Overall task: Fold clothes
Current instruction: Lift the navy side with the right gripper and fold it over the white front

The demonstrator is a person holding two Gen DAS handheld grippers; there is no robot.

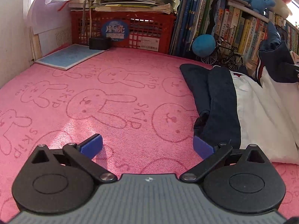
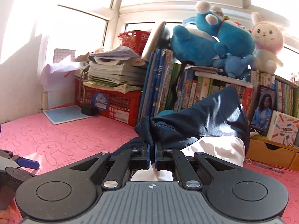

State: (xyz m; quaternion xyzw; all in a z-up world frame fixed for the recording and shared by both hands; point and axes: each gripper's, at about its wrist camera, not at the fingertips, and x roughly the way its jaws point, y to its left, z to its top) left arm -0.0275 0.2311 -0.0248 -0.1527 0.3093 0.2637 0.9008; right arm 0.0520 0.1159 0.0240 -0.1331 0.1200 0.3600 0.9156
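right claw (image 2: 152, 154) clamped on a fold of the navy-and-white jacket (image 2: 198, 127), lifted at 12 o'clock | left claw (image 1: 147, 146) wide apart, nothing between | jacket's remainder lies at 2 o'clock on pink bunny-print worktop cloth (image 1: 115, 97) | red plastic crate (image 1: 123, 31) far, 12 o'clock

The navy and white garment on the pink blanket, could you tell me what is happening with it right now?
A person is folding clothes with a handheld gripper in each hand. The right gripper is shut on a navy fold of the navy and white jacket, lifting that part off the pink bunny blanket. The rest of the jacket lies on the blanket. The left gripper is open and empty, held over the blanket beside the jacket's dark edge.
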